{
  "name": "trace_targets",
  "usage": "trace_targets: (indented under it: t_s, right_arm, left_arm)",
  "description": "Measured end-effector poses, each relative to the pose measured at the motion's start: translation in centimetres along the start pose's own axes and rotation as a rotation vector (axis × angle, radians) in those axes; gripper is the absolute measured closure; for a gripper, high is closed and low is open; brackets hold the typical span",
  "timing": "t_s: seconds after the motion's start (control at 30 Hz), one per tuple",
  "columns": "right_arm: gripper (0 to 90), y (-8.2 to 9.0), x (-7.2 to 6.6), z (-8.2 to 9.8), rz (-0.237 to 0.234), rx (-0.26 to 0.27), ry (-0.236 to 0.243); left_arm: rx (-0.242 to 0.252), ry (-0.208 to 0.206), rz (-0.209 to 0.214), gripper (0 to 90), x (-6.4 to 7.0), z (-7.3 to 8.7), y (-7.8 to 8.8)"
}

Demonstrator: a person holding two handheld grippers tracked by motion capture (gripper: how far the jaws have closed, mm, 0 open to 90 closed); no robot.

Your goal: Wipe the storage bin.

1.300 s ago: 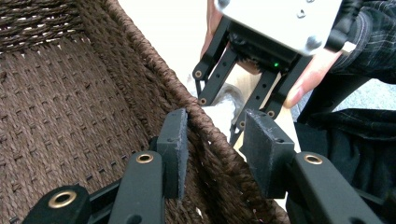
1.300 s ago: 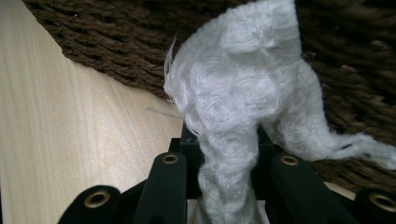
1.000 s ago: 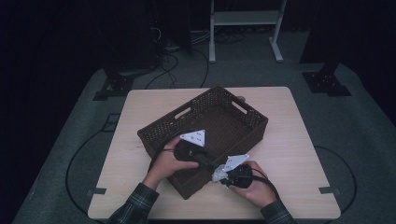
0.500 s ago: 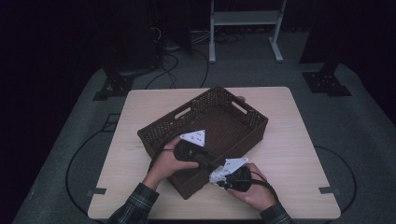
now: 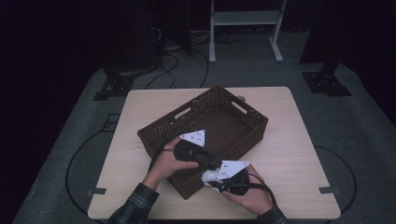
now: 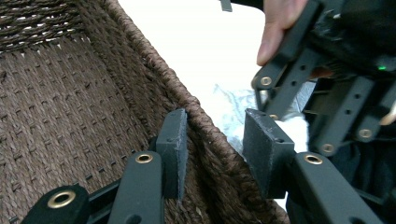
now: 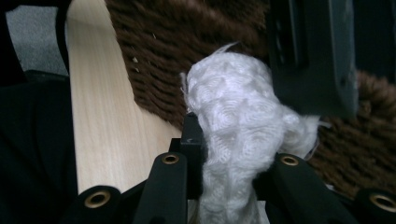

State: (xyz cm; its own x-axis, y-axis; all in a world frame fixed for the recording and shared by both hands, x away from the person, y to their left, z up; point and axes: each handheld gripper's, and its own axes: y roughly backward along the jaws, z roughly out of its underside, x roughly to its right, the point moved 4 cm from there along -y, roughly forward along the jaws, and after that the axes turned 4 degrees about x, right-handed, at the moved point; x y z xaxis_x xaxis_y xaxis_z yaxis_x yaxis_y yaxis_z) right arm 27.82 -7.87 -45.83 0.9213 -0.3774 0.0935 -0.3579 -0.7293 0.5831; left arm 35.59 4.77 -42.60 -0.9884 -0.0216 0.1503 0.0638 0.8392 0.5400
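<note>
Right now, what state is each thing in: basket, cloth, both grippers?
Basket: upright on the table, nothing visible inside.
White cloth: crumpled, held outside the basket's near wall.
Left gripper: jaws straddle the basket wall.
Right gripper: shut on the white cloth.

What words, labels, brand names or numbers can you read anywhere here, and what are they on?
None: no writing can be read on the woven basket, the white cloth, the wooden table, the left gripper or the right gripper. The grey plates on the grippers carry only dark dots.
</note>
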Motion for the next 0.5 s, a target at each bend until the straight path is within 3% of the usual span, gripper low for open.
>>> trace_targets:
  t_s: [0.27, 0.5]
  right_arm:
    - [74.4, 0.4, -0.2, -0.6, 0.009, 0.014, 0.018]
    - [74.5, -1.2, 0.3, 1.0, 0.023, -0.066, 0.020]
  left_arm:
    - [0.011, 0.008, -0.001, 59.8, 0.0, 0.0, 0.0]
    - [0.002, 0.002, -0.002, 59.8, 0.0, 0.0, 0.0]
